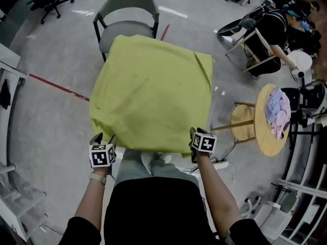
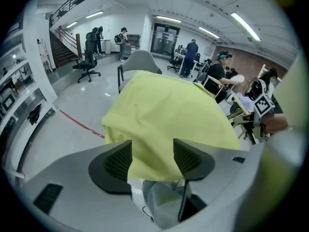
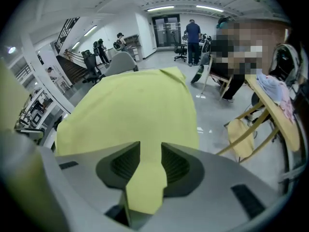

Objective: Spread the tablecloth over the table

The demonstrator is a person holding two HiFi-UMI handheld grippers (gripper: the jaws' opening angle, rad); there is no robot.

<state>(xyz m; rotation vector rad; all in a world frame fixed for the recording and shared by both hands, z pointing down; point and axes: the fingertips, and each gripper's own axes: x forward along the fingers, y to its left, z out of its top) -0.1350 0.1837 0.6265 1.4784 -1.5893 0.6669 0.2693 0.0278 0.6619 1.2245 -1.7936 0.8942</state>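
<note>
Closest in, the person's forearms reach forward from a black top, each hand carrying a claw with a marker cube. Left gripper has its jaws set wide, yet a thick fold of the yellow-green tablecloth fills the gap from pad to pad, so it is clamped on the cloth's near left corner. Right gripper stands narrower and pinches a thinner tongue of the same cloth at the near right corner (the fabric hangs out below its pads).

From those corners the tablecloth lies spread over the tabletop, which it hides; its far right corner is a little rumpled. Just beyond the tablecloth's far edge stands a grey chair on black legs. Right of the tablecloth, a round wooden table carries a heap of lilac and pink clothes. Farther off on that side, a person in black bends by a wooden chair.

Left of the tablecloth, a red line crosses the grey concrete floor, with white shelving at the edge. Beyond, the gripper views show an open hall with strip lights, a staircase and standing people.
</note>
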